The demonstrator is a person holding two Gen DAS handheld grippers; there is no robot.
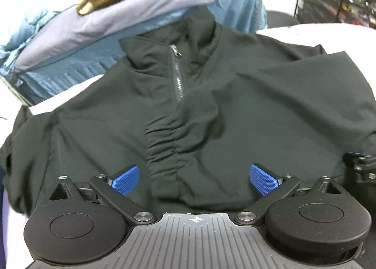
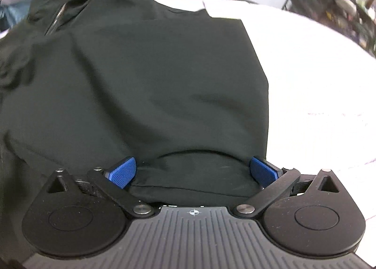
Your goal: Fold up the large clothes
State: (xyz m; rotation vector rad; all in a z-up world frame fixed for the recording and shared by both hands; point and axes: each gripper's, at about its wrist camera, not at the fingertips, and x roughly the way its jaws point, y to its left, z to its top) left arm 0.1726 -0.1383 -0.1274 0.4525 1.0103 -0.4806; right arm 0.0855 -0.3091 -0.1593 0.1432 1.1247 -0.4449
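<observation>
Jacket (image 1: 211,104) hem lies between both grippers' wide-spread fingers (image 1: 125,179).

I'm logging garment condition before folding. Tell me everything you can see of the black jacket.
The black jacket is a dark, matte, thin woven-looking garment lying front-up, spread across the white table. It has a stand-up collar and a silver zipper, closed below the collar, with bunched wrinkles beneath it. Its collar end lies against a stack of blue and lavender clothes. The near hem sits between the open jaws of the left gripper and right gripper.
</observation>
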